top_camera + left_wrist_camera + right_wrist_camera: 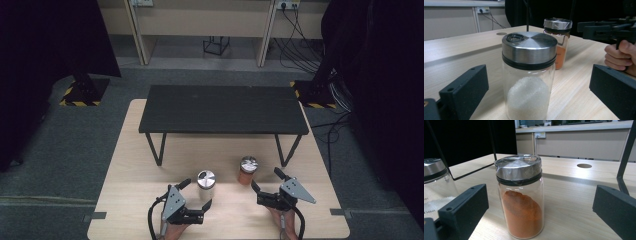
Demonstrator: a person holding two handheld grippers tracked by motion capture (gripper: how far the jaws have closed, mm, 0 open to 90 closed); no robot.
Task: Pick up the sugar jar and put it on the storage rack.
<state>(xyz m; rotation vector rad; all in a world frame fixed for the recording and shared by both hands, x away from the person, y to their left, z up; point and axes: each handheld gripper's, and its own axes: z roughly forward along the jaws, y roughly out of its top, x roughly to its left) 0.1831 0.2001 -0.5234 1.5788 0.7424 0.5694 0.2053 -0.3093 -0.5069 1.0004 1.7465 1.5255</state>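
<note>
Two glass jars with steel lids stand on the pale wood table [125, 170]. One holds white granules [206, 185], the other orange powder [247, 171]. My left gripper [196, 194] is open, its jaws on either side of the white jar [527, 100] without touching it. My right gripper [266, 180] is open too and flanks the orange jar [520, 205], with a gap on both sides. In the left gripper view the orange jar [557, 47] stands behind the white one, with the right gripper [606, 27] and a hand [621, 56] beyond. The white jar [435, 187] shows at the left edge of the right gripper view.
A low black shelf [222, 109] on thin metal legs spans the table's far half, just behind the jars. Its legs [624, 170] rise close by in the right gripper view. A round cable hole [584, 165] sits in the tabletop. Grey carpet surrounds the table.
</note>
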